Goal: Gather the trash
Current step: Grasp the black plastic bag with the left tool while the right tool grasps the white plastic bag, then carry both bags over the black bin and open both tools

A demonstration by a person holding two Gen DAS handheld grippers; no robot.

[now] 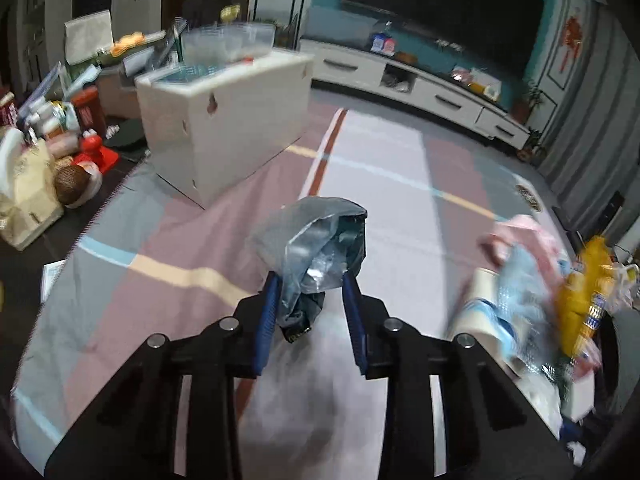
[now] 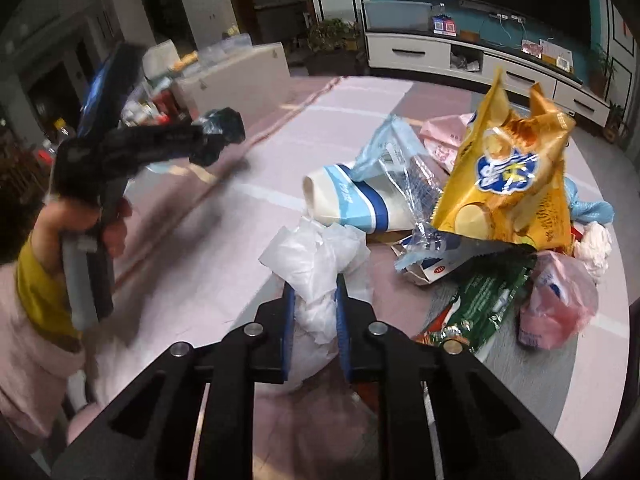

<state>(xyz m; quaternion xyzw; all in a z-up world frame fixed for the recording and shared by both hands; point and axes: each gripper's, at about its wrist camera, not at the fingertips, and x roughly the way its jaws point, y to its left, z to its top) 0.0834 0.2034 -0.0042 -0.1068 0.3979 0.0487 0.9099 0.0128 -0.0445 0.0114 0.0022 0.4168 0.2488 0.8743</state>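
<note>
nearest in the right wrist view: right gripper (image 2: 314,292), blue pads clamped narrow on a crumpled white plastic bag (image 2: 320,264), bag bulging above and below the fingertips. just beyond, on the striped cloth (image 2: 248,208), a tipped paper cup (image 2: 352,204) with blue bands, mouth toward the left. beside it a torn clear-and-blue wrapper (image 2: 404,168), a yellow chip bag (image 2: 508,176) standing tall, a green snack packet (image 2: 484,300), a pink bag (image 2: 560,300), a flattened carton (image 2: 432,268) under the pile. all crowded close on the right, touching or overlapping.

at left in that view, a hand (image 2: 84,220) in a pink sleeve gripping the handle of the left gripper (image 2: 218,132), raised above the cloth, well apart from the heap.

in the left wrist view: left gripper (image 1: 310,292), blue fingers (image 1: 269,304) partly closed around a grey plastic bag (image 1: 316,252), left pad against it, contact on the right pad hard to tell. same trash heap blurred at the right edge.

farther out: white box (image 1: 228,120) on the cloth's far-left corner, clutter of bottles and packages (image 1: 52,128) behind it. farthest: white tv cabinet (image 1: 420,80) and dark screen (image 1: 440,8) on a teal wall.
</note>
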